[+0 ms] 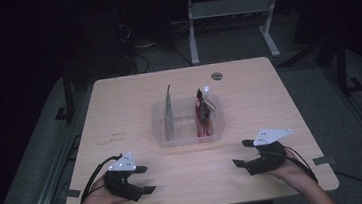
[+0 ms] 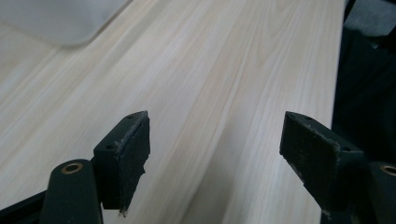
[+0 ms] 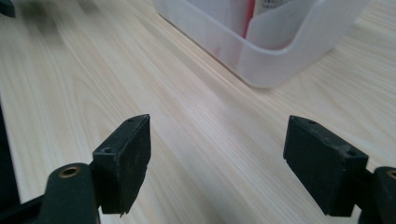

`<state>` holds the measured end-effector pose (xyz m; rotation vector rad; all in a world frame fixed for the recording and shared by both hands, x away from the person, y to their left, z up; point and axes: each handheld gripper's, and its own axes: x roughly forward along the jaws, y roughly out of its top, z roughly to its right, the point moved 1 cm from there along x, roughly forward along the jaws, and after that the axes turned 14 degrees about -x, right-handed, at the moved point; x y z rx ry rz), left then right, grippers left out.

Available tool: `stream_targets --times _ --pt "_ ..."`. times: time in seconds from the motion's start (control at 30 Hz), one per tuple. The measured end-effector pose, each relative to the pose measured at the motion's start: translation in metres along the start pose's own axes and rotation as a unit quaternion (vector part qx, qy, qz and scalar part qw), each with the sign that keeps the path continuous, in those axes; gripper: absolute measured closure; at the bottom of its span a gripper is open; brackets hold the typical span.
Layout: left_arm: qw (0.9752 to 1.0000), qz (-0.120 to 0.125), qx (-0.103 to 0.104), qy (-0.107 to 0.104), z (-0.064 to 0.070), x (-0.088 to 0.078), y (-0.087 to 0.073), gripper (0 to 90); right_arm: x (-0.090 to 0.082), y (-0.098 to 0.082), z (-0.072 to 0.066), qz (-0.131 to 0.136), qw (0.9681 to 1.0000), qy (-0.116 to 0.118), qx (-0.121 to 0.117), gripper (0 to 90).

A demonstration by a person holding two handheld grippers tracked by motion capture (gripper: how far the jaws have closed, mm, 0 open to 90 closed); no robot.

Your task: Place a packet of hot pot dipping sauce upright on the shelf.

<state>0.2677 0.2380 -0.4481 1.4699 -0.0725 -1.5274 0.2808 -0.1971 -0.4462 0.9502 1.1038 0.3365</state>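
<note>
Resting low over the near table edge, both grippers are seen empty beside a filled clear bin.

Item: clear plastic bin (image 1: 190, 131) at mid-table (image 1: 120, 113), with a greenish flat packet (image 1: 168, 114) stood upright in its left half and a red packet (image 1: 203, 115) in its right. Packing is judged done or nearly so; nothing loose is seen left on the wood. Left gripper (image 1: 145, 179) and right gripper (image 1: 240, 153) are held wide apart at the jaws, nothing between them, the bin lying near, ahead and between both.

High overview; two close table-level views, shared bin (image 1: 190, 136).
</note>
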Motion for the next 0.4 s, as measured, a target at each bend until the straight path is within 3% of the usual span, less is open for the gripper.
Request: stream_targets --times 0.17,0.4 --pt "0.9999 -0.011 0.004 0.002 -0.0007 0.0061 -0.0008 22.1 0.0012 0.0001 -0.0006 -0.006 0.9999 -0.007 -0.013 21.8" --pt "0.9998 -0.013 0.008 0.010 -0.0011 0.0077 -0.0014 20.8 0.0009 -0.0028 0.0021 -0.002 0.9999 -0.012 -0.007 20.5"
